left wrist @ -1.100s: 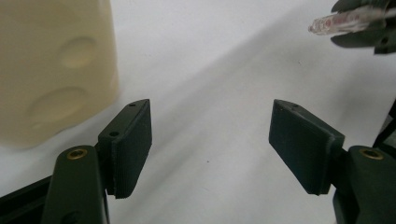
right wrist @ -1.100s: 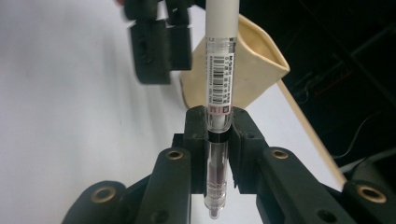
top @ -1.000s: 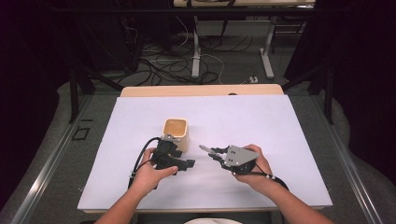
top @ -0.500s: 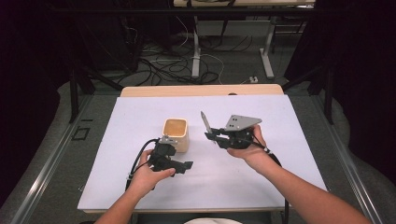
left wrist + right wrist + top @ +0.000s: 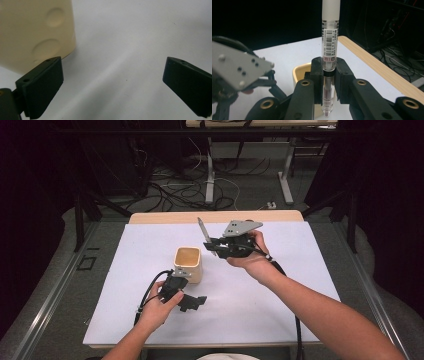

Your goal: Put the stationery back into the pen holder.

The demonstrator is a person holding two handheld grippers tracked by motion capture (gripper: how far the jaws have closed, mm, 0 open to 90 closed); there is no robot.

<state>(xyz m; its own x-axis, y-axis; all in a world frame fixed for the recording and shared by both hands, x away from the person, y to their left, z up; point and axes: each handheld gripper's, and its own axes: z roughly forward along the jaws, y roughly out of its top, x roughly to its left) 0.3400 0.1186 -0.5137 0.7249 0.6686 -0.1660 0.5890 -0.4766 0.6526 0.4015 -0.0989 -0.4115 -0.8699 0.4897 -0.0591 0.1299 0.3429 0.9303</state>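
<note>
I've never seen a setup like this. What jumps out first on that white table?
The right gripper, lifted above the white table, is shut on a clear plastic pen with a white cap and barcode label, held over the square cream-coloured cup at the table's middle. The left gripper rests low beside that cup, its jaws wide apart with nothing between them.

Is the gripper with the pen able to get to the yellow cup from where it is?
Probably yes. The right gripper, shut on the pen, hangs beside the cup, whose open top looks uncovered. The left gripper sits low at the cup's side, not above it.
</note>
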